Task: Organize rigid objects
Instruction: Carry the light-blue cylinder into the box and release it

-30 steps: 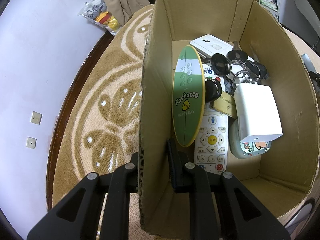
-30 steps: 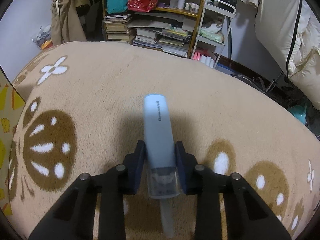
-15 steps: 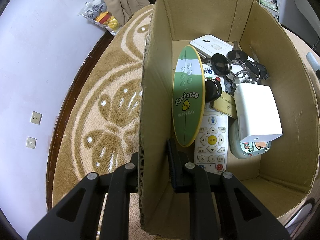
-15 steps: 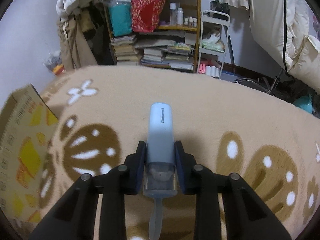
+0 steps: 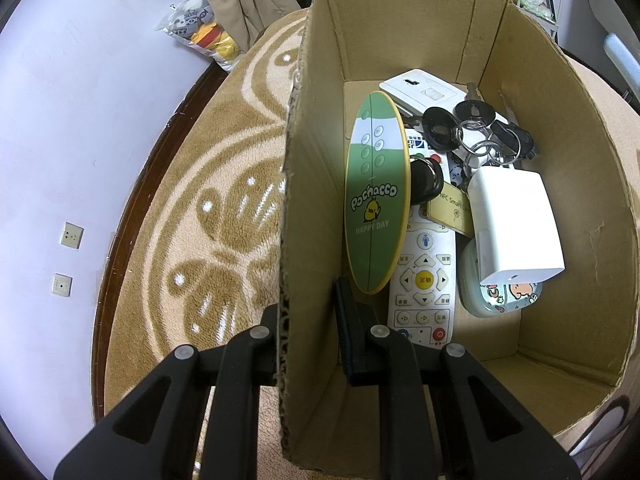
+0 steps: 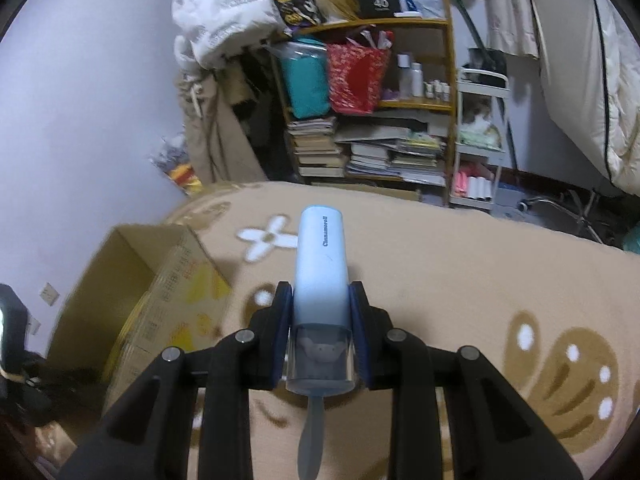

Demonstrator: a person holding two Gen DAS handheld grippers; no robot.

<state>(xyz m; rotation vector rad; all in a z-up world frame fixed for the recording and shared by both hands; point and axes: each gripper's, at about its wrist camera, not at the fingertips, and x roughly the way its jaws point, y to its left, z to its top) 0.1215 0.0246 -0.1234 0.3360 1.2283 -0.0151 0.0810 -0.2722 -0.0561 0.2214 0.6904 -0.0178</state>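
Observation:
My left gripper (image 5: pixel 308 312) is shut on the left wall of an open cardboard box (image 5: pixel 304 184), one finger outside and one inside. Inside lie a green oval Pochacco case (image 5: pixel 376 200), a white remote (image 5: pixel 424 276), a white block charger (image 5: pixel 516 228), black keys on rings (image 5: pixel 476 128), a white flat device (image 5: pixel 420 90) and a small pale-green case with cartoon print (image 5: pixel 500 296). In the right wrist view my right gripper (image 6: pixel 320 312) is shut on a light-blue cylinder (image 6: pixel 320 268) with a clear end cap, held above the carpet. The same box (image 6: pixel 132 288) stands at lower left there.
A beige carpet with brown flower patterns (image 6: pixel 460 280) covers the floor. A wooden shelf with books, bags and bottles (image 6: pixel 368 112) stands behind, a white cart (image 6: pixel 478 140) beside it. A plush toy bag (image 5: pixel 200 36) lies by the lilac wall with sockets (image 5: pixel 72 236).
The right gripper has risen and swung left with the blue cylinder, so the box has come into its view. The left gripper and box have stayed still.

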